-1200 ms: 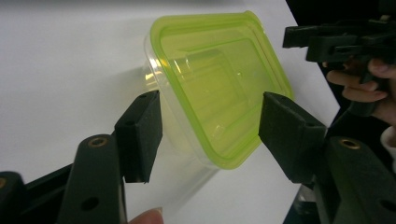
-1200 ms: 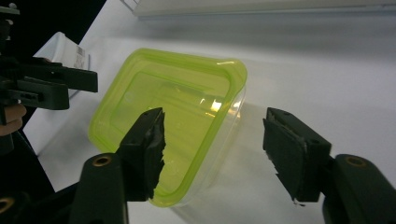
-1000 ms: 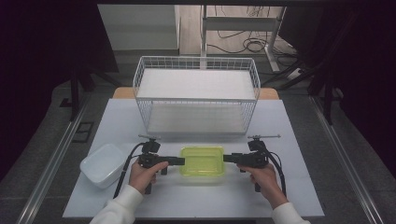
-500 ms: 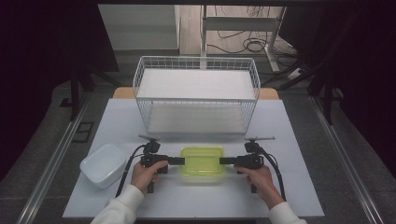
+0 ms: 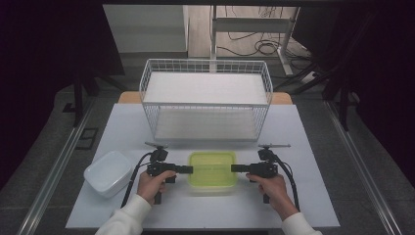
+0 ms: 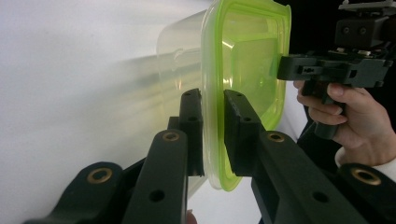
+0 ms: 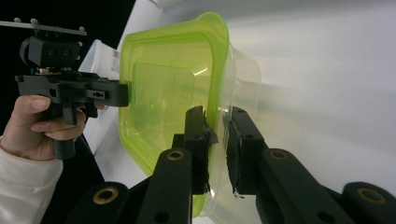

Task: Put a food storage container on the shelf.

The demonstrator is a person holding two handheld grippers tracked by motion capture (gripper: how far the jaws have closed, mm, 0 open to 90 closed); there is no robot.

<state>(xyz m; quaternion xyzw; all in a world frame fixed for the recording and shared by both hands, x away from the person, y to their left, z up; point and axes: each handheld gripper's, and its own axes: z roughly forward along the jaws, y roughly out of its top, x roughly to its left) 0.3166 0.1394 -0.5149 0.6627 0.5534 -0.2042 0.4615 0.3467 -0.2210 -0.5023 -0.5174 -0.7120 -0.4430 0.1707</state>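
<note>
The green box (image 5: 213,169) sits on the table (image 5: 313,147) at 6 o'clock from the wire basket (image 5: 205,100), with a white tub (image 5: 108,172) at its 9 o'clock. The left gripper (image 5: 188,169) has just been closing and pinches the box's rim at 9 o'clock. The right gripper (image 5: 235,168), also just closing, pinches the rim at 3 o'clock.

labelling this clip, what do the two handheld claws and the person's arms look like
Both the left claw and right claw are matte black pistol-grip tools with two blocky black jaws on arms with brass-ringed holes. Each carries a grey plate on top and trails a black cable. The person wears white sleeves.
</note>
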